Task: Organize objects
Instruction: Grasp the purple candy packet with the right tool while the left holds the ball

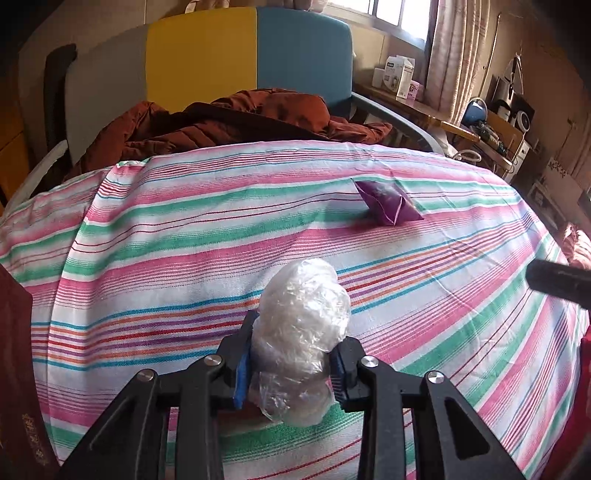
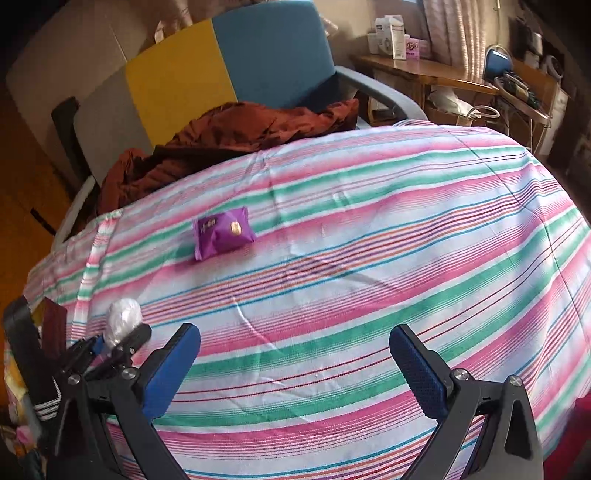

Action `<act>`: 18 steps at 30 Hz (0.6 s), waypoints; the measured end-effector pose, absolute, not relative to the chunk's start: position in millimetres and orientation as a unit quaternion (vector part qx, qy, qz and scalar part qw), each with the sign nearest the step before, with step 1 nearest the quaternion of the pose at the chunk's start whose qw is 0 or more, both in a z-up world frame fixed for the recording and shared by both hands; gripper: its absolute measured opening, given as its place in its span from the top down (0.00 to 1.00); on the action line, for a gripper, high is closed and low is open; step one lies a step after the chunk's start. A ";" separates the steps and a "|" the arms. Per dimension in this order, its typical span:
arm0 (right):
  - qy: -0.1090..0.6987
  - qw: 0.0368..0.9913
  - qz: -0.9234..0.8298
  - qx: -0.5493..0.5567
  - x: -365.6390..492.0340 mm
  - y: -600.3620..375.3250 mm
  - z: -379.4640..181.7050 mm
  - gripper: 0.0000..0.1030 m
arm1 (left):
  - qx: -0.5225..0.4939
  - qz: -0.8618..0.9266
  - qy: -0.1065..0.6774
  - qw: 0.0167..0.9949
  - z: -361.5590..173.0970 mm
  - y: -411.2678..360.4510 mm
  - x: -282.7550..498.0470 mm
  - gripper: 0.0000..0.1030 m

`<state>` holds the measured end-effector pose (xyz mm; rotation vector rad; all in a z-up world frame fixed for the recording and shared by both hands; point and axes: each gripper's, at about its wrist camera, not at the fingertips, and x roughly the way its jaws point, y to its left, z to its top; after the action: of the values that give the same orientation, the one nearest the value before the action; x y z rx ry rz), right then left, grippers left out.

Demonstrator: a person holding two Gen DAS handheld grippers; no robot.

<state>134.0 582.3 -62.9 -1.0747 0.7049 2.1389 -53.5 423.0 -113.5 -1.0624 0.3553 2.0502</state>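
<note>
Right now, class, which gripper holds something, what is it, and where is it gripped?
The left gripper pinches the crumpled clear plastic bag by its lower middle. The right gripper is open and holds nothing.

Left tongs [image 1: 291,369] pads mostly hidden behind plastic wad [image 1: 303,332]; purple packet [image 2: 223,233] print unreadable.

place: likely home bedroom | cues: striped bedsheet [image 1: 258,206], curtained window [image 1: 399,14]

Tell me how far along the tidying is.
Nothing looks put away yet. In hand: the left tongs are shut on a clear plastic wad. Left: the purple packet lies on the striped sheet, untouched; the right tongs are open and empty.
</note>
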 end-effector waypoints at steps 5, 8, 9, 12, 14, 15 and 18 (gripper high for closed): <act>0.261 0.322 0.809 -0.417 130.4 581.0 -67.6 0.00 | -0.415 0.809 0.136 0.394 -114.2 421.6 -52.7 0.67; 0.261 0.320 0.806 -0.424 128.4 580.5 -70.7 0.00 | -0.414 0.809 0.135 0.394 -114.6 420.9 -52.9 0.66; 0.265 0.317 0.806 -0.425 128.3 580.4 -71.1 0.00 | -0.413 0.810 0.136 0.394 -114.8 421.1 -52.5 0.66; 0.280 0.309 0.802 -0.428 126.8 580.4 -72.5 0.00 | -0.412 0.810 0.137 0.394 -115.2 420.9 -52.3 0.66; 0.284 0.300 0.806 -0.424 122.4 580.0 -68.9 0.00 | -0.414 0.809 0.131 0.396 -115.5 419.7 -53.8 0.66; 0.280 0.294 0.810 -0.424 116.9 580.4 -65.5 0.00 | -0.414 0.809 0.129 0.397 -115.4 419.4 -53.9 0.66; 0.262 0.272 0.824 -0.421 93.9 583.8 -57.7 0.00 | -0.416 0.808 0.124 0.399 -115.6 418.0 -54.8 0.66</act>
<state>93.9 583.8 -57.7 -1.1341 0.7041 2.2191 -54.8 418.0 -115.6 -1.0521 0.3134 2.0450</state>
